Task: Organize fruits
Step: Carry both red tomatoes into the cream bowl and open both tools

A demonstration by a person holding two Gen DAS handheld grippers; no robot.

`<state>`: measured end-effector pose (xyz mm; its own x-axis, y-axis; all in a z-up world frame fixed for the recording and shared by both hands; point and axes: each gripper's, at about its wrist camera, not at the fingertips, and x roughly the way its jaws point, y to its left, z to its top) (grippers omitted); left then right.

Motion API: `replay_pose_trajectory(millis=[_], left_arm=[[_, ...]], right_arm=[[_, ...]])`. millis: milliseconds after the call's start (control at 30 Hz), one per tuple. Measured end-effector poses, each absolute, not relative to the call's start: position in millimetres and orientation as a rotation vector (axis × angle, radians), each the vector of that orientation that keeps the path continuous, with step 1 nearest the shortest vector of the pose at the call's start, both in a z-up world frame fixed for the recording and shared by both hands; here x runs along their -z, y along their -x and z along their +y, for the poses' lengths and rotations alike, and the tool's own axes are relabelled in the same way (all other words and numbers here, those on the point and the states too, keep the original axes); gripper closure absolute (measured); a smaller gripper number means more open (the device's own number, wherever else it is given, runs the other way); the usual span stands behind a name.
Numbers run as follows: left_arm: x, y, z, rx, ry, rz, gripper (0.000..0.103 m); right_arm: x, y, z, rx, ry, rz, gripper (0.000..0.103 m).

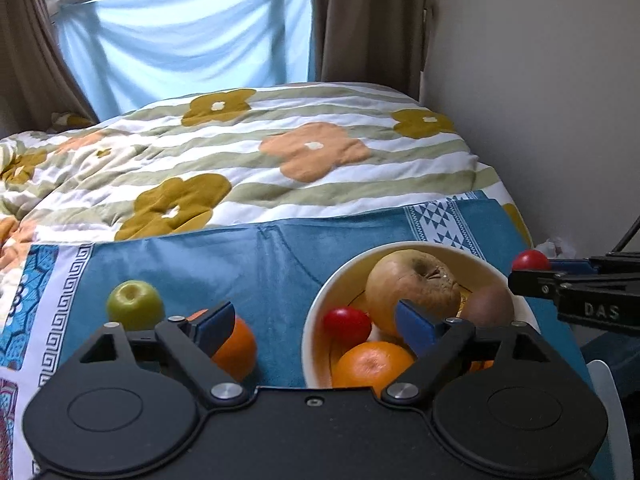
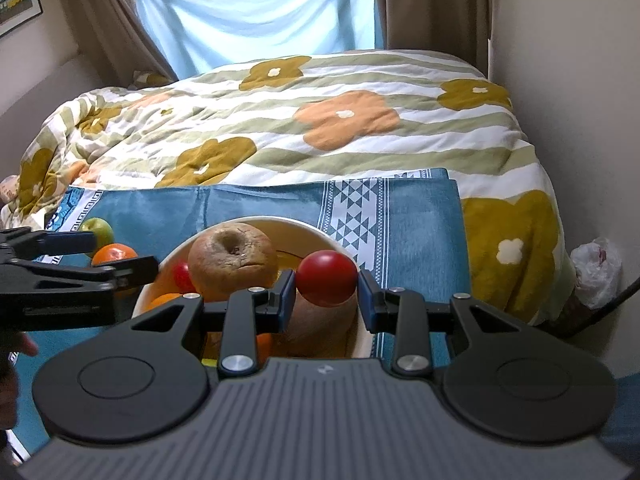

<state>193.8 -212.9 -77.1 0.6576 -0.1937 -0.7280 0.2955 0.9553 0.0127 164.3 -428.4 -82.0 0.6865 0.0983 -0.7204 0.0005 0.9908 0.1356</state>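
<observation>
Bedding in a flowered, striped quilt (image 1: 280, 152) fills the background, with a blue patterned cloth (image 1: 248, 264) spread across its near end. On the cloth sits a pale bowl (image 1: 310, 332) holding a large brownish apple (image 1: 412, 280), an orange (image 1: 370, 362), a small red fruit (image 1: 346, 322) and a brown kiwi-like fruit (image 1: 490, 304). Left of the bowl, on the cloth, lie a second orange (image 1: 238, 348) and a green apple (image 1: 134, 304). The left gripper (image 1: 316, 328) stands wide apart with nothing between its pads, one finger in front of the loose orange, the other over the bowl. The right gripper (image 2: 326, 296) is clamped on a red tomato-like fruit (image 2: 326, 278) above the bowl's right side.
</observation>
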Motion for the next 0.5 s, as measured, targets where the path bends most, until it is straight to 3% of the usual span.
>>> replay_pose_trajectory(millis=[500], left_arm=[[79, -180, -192, 0.2, -0.1, 0.832, 0.012]], right_arm=[[102, -197, -418, -0.163, -0.017, 0.838, 0.054]])
